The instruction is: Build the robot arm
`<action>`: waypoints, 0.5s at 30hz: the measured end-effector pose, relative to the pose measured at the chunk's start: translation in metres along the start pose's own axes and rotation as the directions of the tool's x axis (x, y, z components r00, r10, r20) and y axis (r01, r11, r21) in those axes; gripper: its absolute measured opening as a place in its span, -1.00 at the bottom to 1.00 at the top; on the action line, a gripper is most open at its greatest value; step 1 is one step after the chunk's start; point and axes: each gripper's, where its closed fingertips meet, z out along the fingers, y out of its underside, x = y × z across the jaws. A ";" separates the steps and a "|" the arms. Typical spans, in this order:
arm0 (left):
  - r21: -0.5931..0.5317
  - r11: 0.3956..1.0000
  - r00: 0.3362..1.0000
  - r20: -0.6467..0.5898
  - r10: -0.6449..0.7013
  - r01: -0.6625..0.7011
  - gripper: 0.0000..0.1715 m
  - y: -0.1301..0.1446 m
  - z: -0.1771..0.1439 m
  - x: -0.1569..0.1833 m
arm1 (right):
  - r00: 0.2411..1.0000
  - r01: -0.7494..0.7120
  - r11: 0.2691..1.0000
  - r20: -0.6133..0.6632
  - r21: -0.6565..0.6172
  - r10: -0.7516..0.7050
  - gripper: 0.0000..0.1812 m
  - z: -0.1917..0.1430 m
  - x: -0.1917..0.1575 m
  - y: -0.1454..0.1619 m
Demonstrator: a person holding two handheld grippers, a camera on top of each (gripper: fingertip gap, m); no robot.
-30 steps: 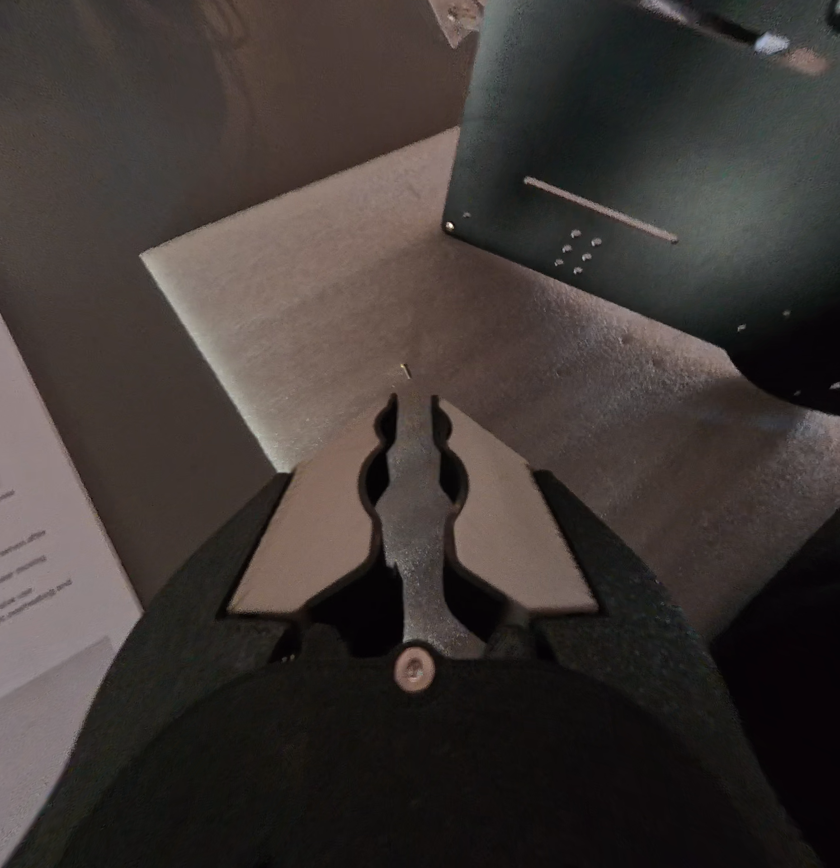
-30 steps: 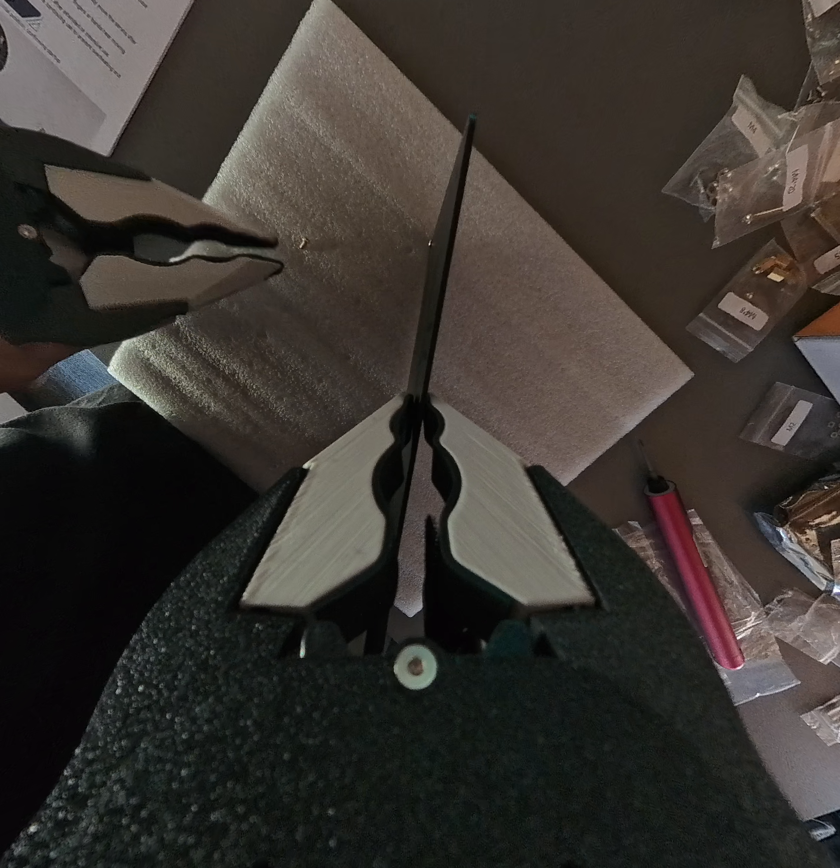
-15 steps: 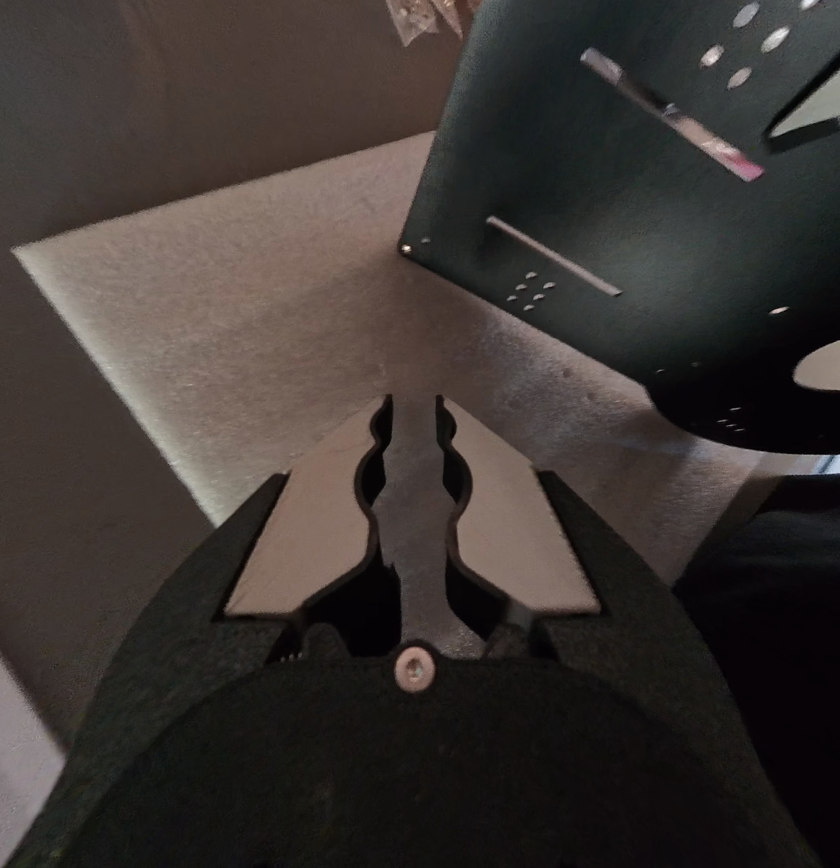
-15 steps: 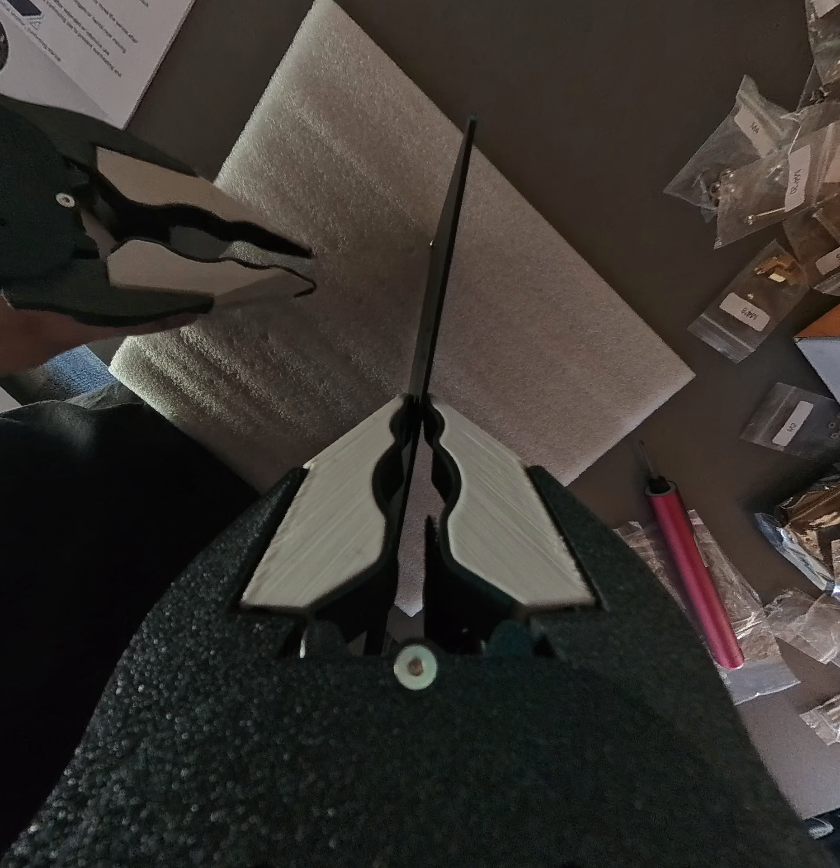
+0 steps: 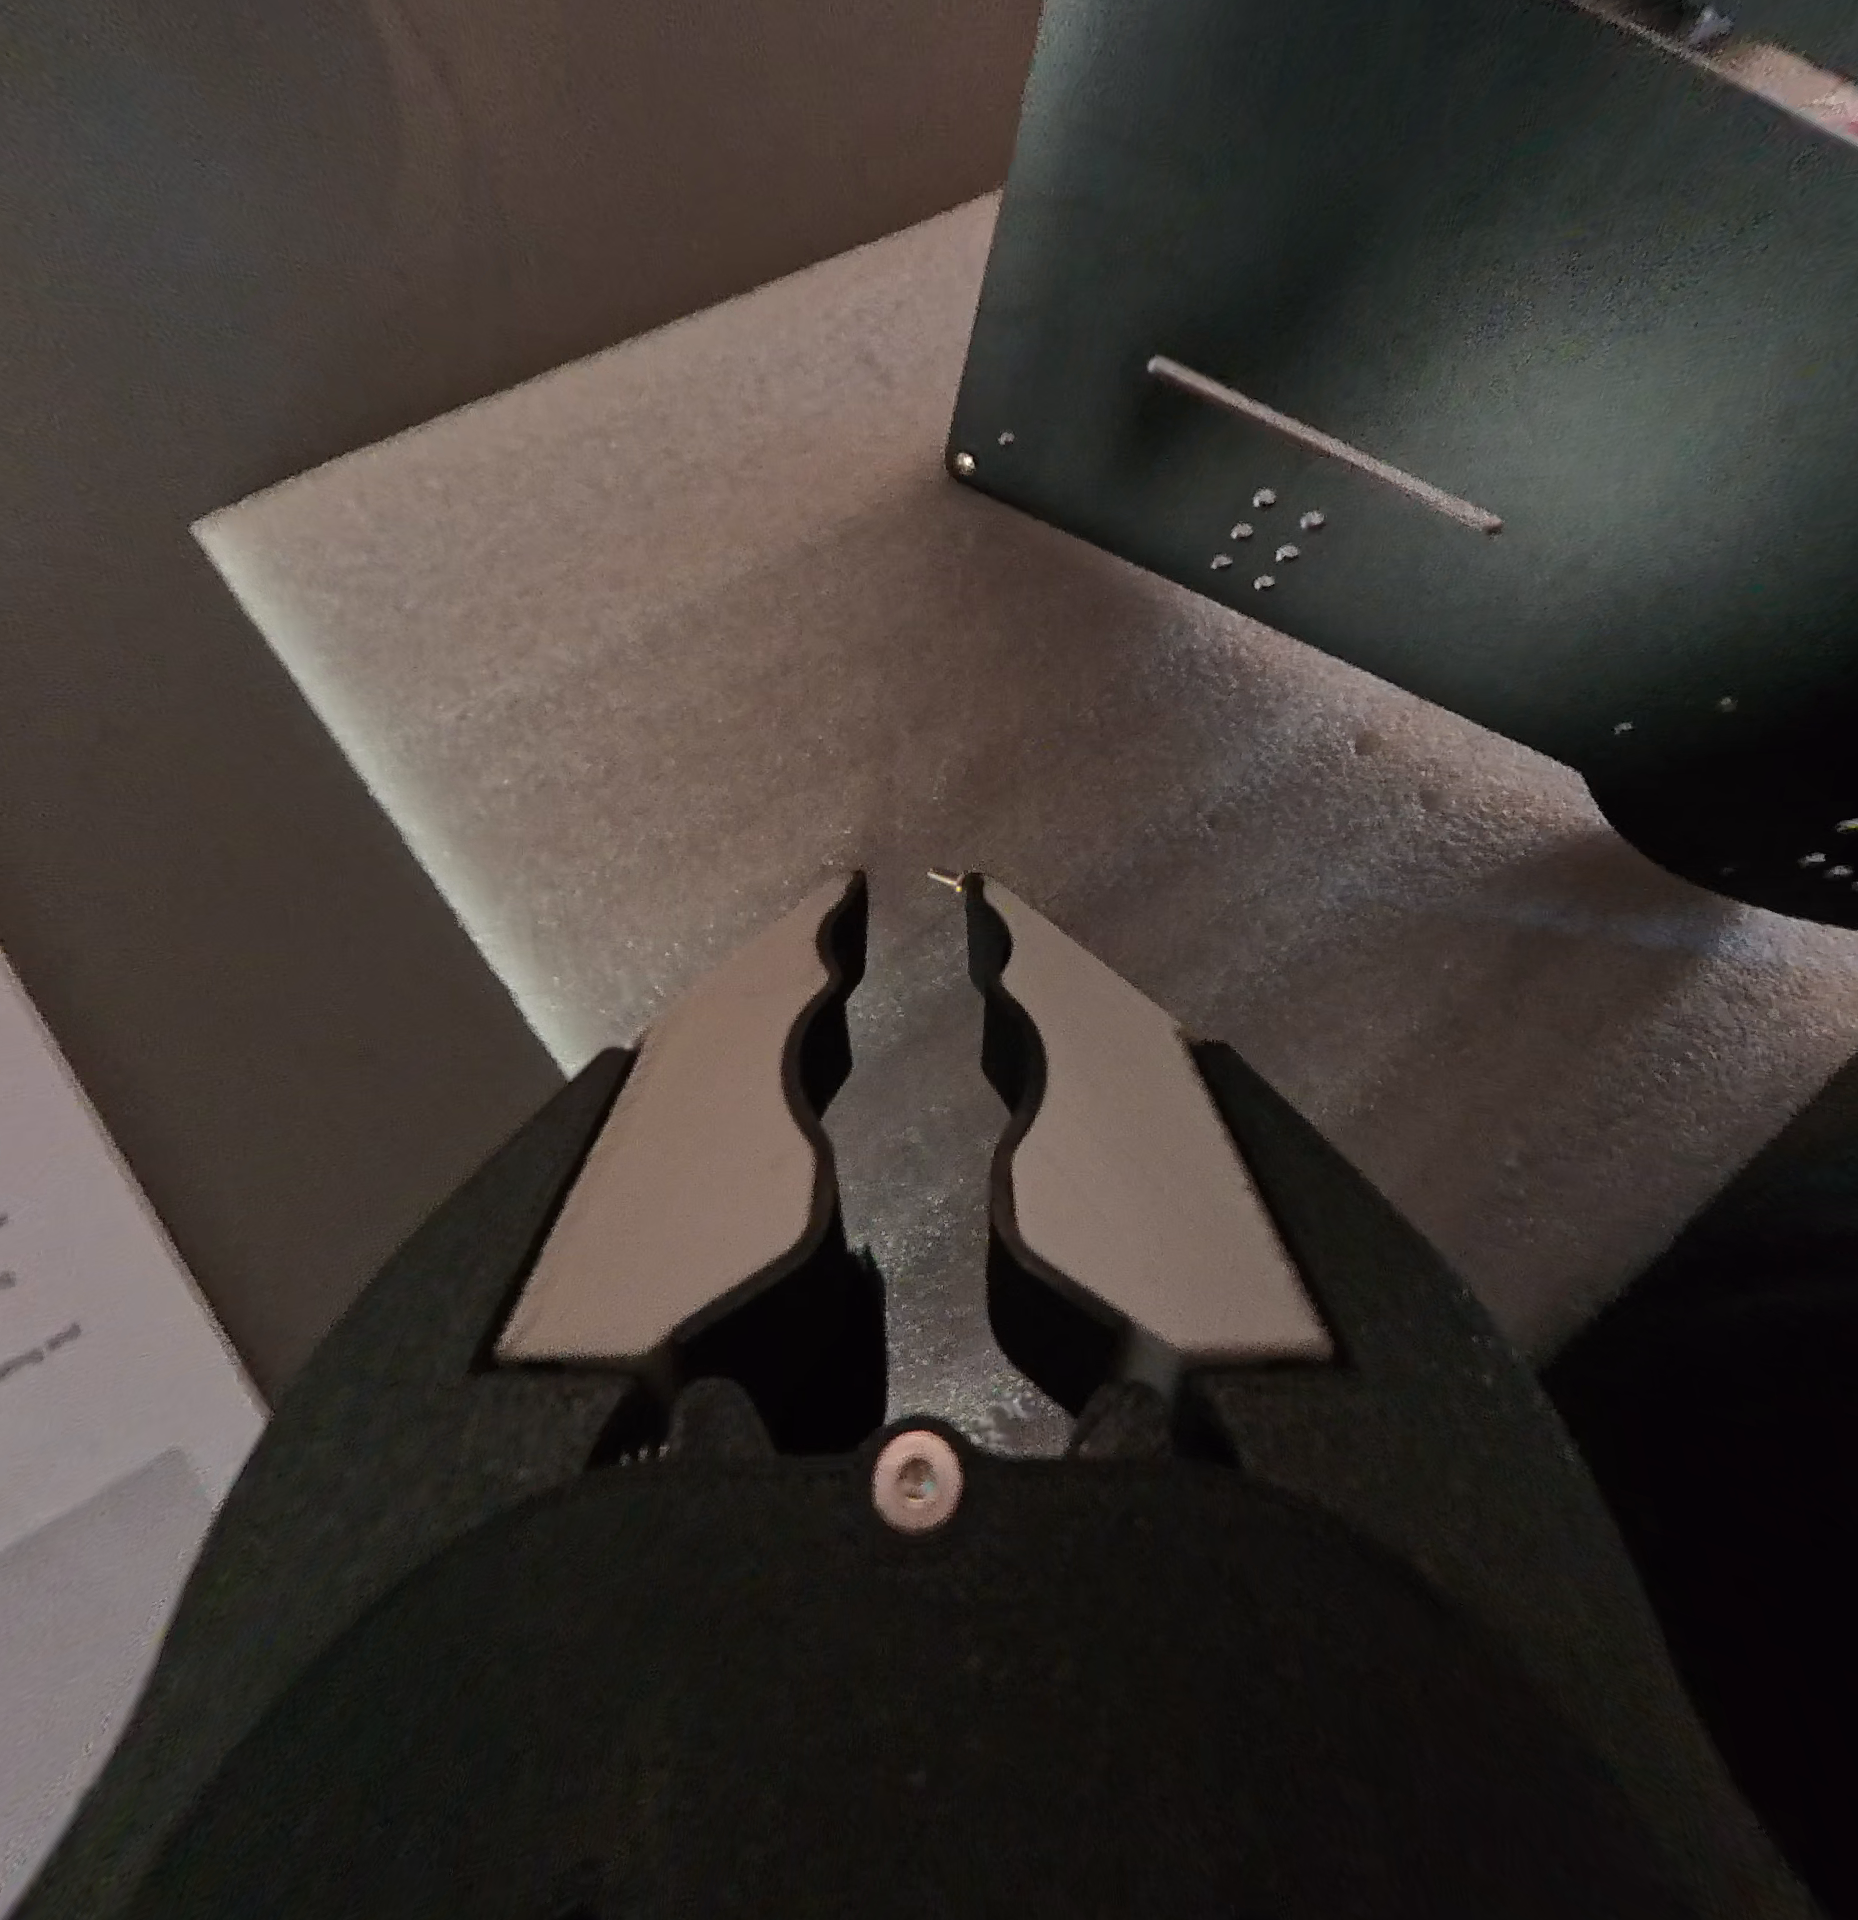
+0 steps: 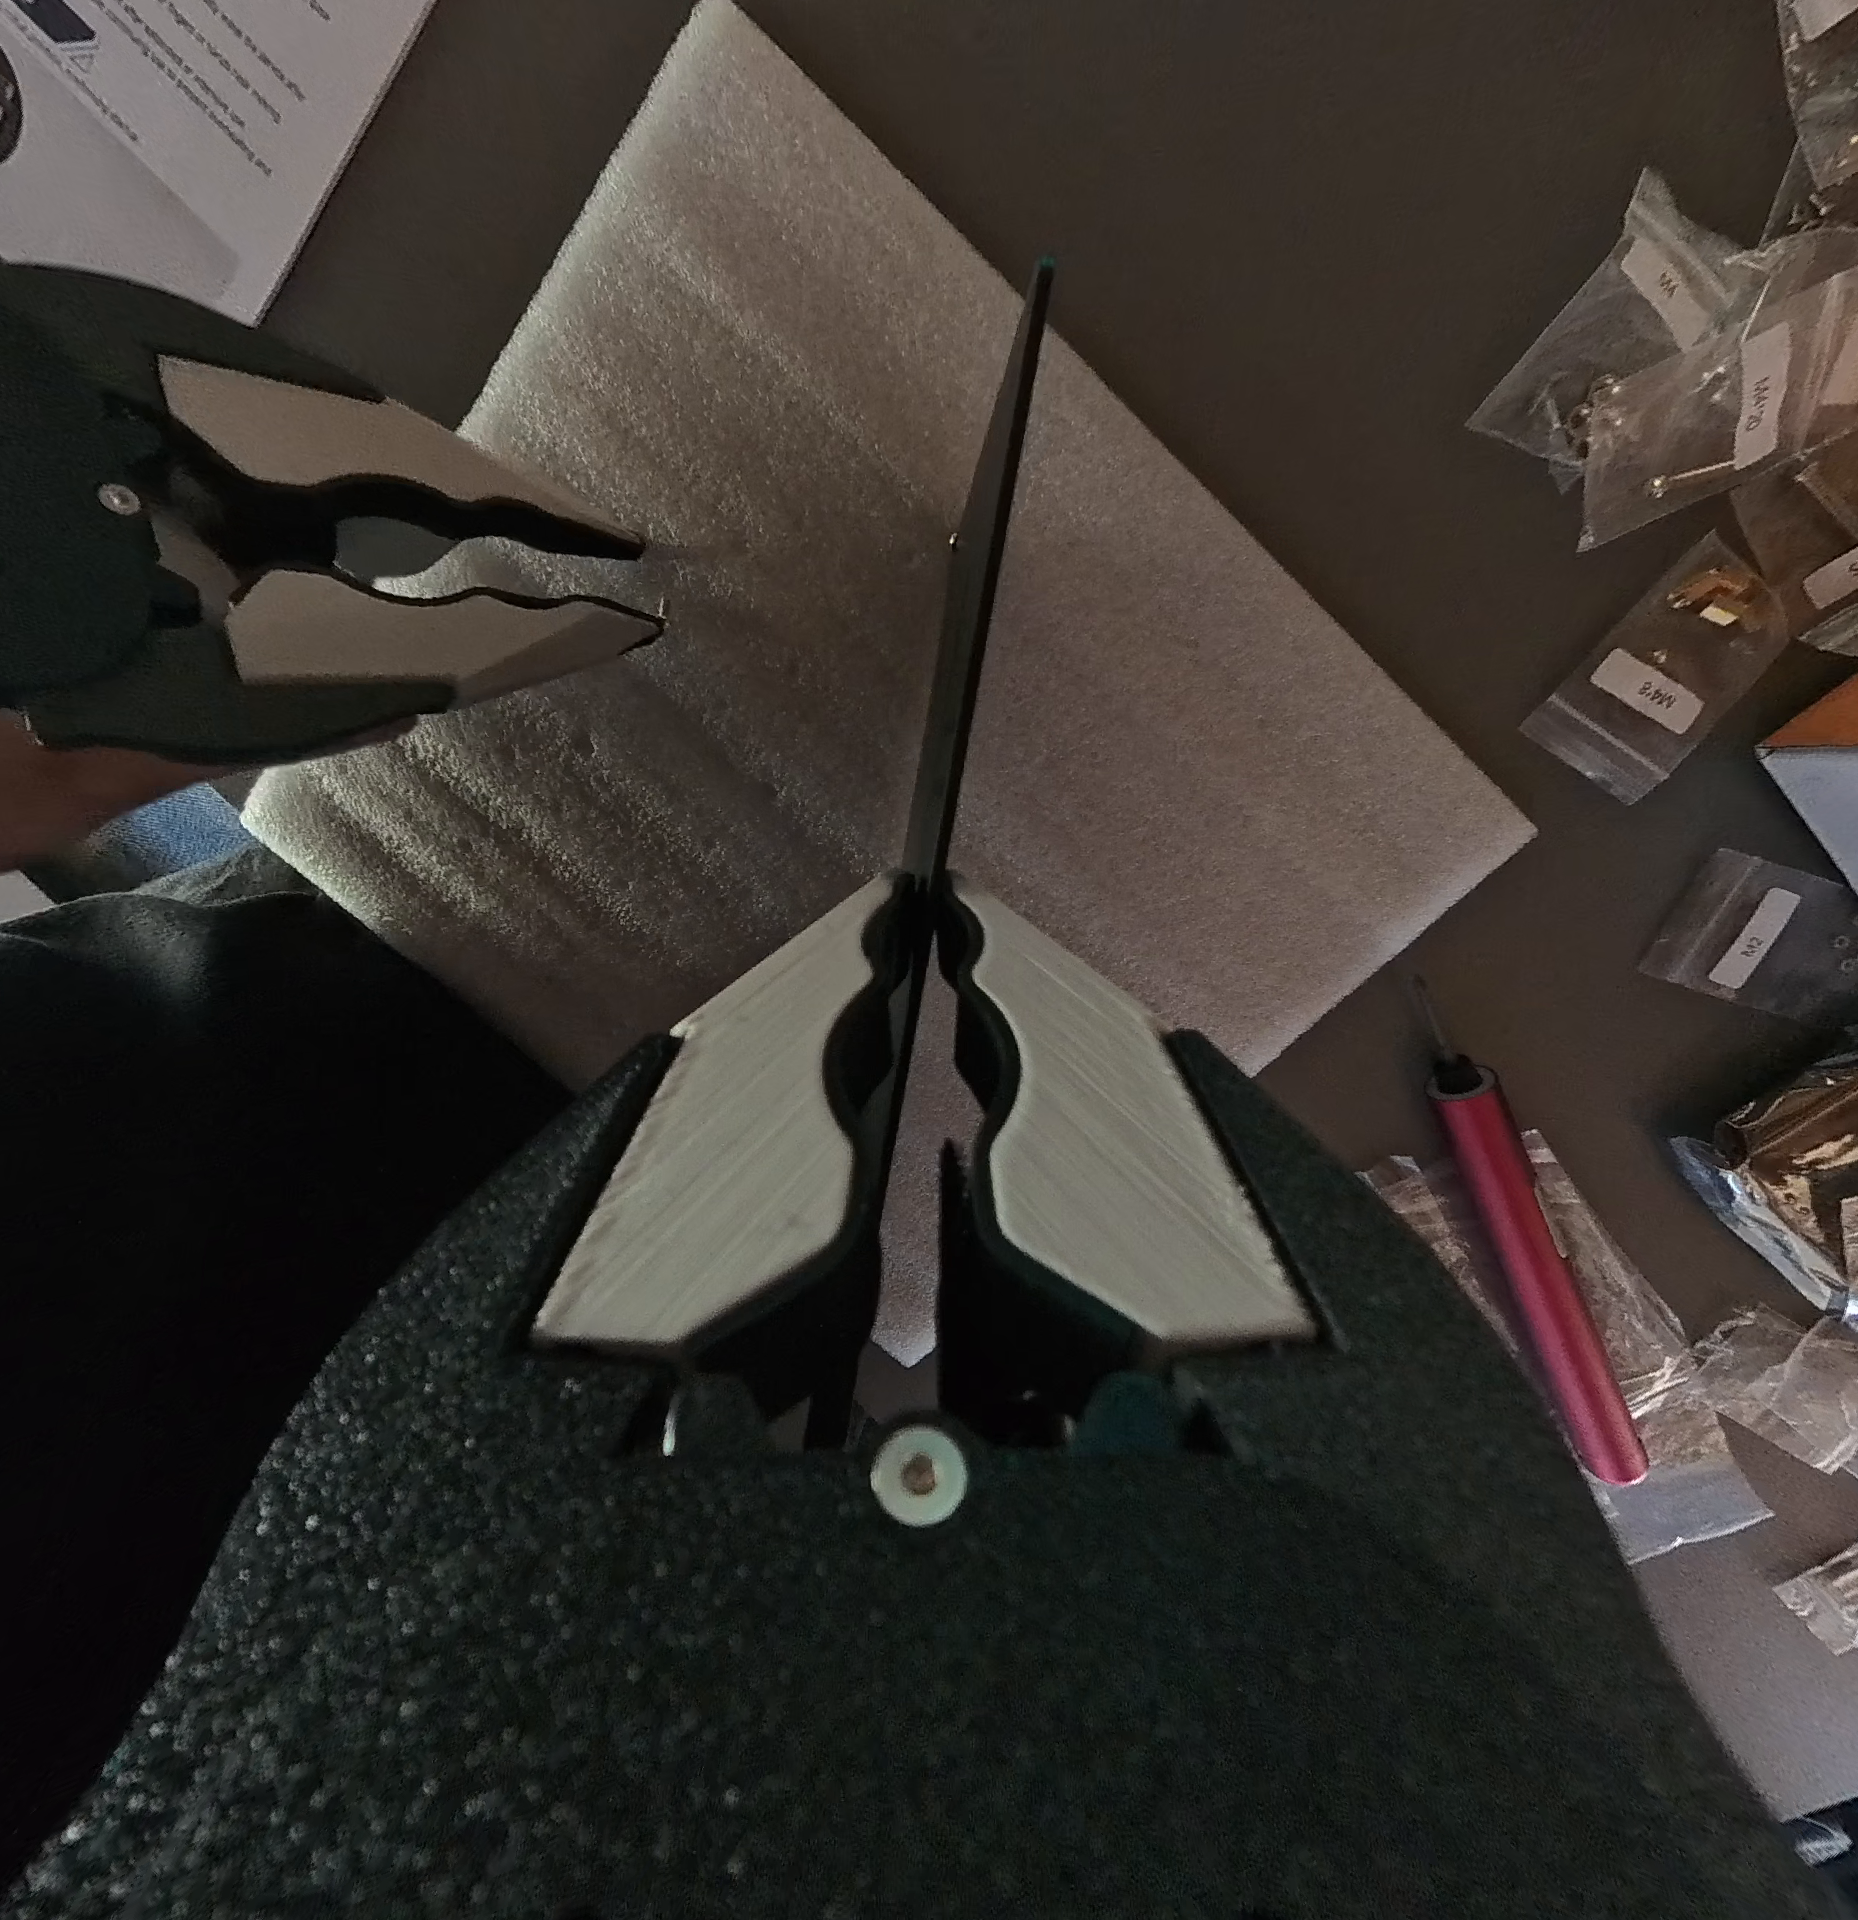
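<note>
Left gripper [image 5: 912, 881]: I hover low over the foam sheet [image 5: 613, 665], fingers pointing toward frame top. Jaws are parted by a narrow gap and hold nothing. A tiny metal screw [image 5: 944, 879] lies on the foam between the tips, just beside the right one; I cannot tell if it touches.

Right gripper [image 6: 920, 883]: I am centred low in the frame, jaws closed on a thin black plate [image 6: 992, 540], seen edge-on here and running up toward frame top over the foam. In the left view the plate [image 5: 1476, 312] fills the upper right as a flat matte panel with one long slot, a cluster of six small holes and a corner screw.

Foam: one pale, pebbled rectangle on a dark table [image 6: 1320, 208].

Right edge: many clear plastic bags [image 6: 1652, 353] of hardware, too many to count. One pink-handled screwdriver [image 6: 1527, 1278] at lower right. One printed paper [image 6: 177, 114] at upper left.
</note>
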 end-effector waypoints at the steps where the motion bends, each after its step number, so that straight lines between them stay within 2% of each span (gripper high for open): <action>1: 0.009 1.000 1.000 0.015 -0.019 0.019 -0.79 0.000 0.001 0.000 | 1.000 -0.001 1.000 -0.001 0.000 0.001 -0.99 0.000 0.000 0.000; 7: 0.056 0.992 0.990 0.089 -0.114 0.109 -0.73 -0.004 0.004 0.000 | 1.000 0.006 1.000 -0.001 -0.001 -0.006 -0.99 0.000 0.001 0.000; 15: 0.032 0.998 0.983 0.175 -0.051 0.046 -0.79 0.003 -0.002 -0.006 | 1.000 0.019 1.000 0.002 -0.006 -0.019 -0.98 0.000 0.000 0.000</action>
